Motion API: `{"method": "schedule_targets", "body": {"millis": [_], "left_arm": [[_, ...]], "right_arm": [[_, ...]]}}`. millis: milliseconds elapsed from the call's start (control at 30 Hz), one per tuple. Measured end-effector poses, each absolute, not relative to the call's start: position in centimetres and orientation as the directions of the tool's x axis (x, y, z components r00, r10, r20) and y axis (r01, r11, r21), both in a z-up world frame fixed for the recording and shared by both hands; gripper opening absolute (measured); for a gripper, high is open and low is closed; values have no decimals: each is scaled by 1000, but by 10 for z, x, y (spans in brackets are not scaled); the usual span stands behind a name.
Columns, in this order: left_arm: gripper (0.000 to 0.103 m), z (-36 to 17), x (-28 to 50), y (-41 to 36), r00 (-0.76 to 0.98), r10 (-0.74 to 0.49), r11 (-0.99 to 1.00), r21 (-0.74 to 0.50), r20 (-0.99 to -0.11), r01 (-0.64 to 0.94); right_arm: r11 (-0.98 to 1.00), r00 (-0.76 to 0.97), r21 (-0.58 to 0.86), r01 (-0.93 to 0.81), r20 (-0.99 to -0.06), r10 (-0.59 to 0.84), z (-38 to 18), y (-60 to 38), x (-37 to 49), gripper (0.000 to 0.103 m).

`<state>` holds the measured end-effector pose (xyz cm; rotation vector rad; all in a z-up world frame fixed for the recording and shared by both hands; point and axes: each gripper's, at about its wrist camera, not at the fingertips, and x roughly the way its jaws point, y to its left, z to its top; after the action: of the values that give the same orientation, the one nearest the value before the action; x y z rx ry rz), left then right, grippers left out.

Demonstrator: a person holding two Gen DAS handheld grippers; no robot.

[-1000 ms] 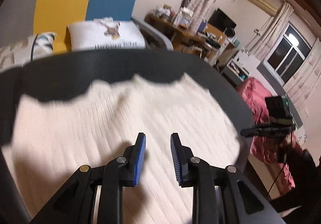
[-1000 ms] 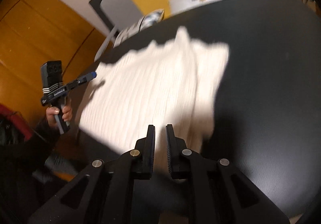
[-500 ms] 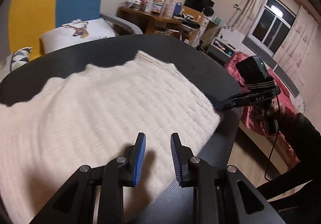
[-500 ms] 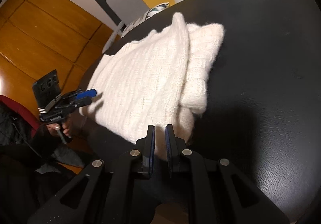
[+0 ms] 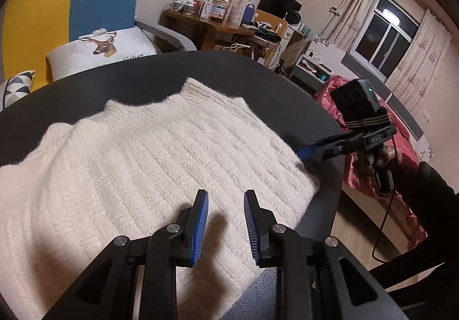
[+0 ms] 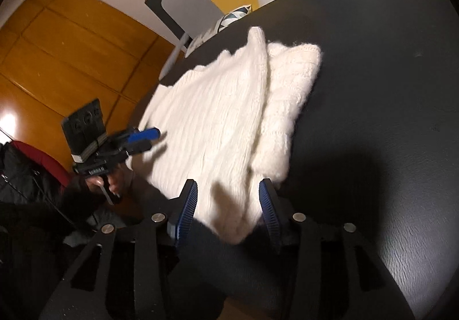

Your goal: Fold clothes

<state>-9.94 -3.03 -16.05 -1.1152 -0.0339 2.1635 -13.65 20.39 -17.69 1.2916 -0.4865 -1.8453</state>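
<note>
Our right gripper (image 6: 228, 213) opens, sweater (image 6: 218, 119) corner between its pads untouched; at nine o'clock, our left gripper (image 5: 225, 224) hovers, fingers apart.

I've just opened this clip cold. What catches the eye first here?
A cream knitted sweater, folded, lies on the round dark table, reaching its near edge. The right gripper is opening over the sweater's near corner; the left gripper hovers open over it. Behind stands a yellow-and-blue chair.
</note>
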Motion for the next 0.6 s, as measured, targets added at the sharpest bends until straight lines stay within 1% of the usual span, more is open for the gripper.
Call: {"method": "schedule_targets", "body": {"millis": [133,167,233,267,400,467,500,533,567,600], "left_arm": [[25,-168,-102,-25,-377,579,-760,-312,-723,-570],[25,-169,-103,-24,-373,581,-757,-312,-724,-574],[25,-170,-104,-22,-369,580,-753,-305,-726,-583],[25,-171,-105,-21,-368,579,-752,-301,-728,-587],[25,-176,-112,-18,-351,573,-746,-294,-741,-597],[25,-180,-113,-19,-341,572,-750,-307,-747,-586],[25,-183,-114,-20,-336,572,-752,-314,-749,-580],[25,-185,-115,-21,-330,572,-753,-321,-751,-574],[25,-187,-116,-22,-325,572,-755,-328,-753,-568],[25,-189,-116,-23,-324,575,-755,-336,-751,-563]], "right_arm": [[-553,-75,730,402,-576,-814,-187,191,-139,48],[-520,-44,745,417,-555,-830,-186,186,-135,48],[-481,22,752,450,-548,-836,-183,176,-126,49],[-462,66,755,465,-550,-833,-182,167,-122,50],[-486,123,723,491,-610,-783,-186,151,-119,49],[-503,138,693,516,-647,-750,-183,141,-117,40],[-508,141,672,539,-666,-732,-178,136,-114,26],[-504,144,653,565,-680,-719,-171,133,-110,20],[-489,144,650,582,-674,-724,-161,132,-106,19],[-470,145,650,597,-664,-734,-152,132,-102,16]]}}
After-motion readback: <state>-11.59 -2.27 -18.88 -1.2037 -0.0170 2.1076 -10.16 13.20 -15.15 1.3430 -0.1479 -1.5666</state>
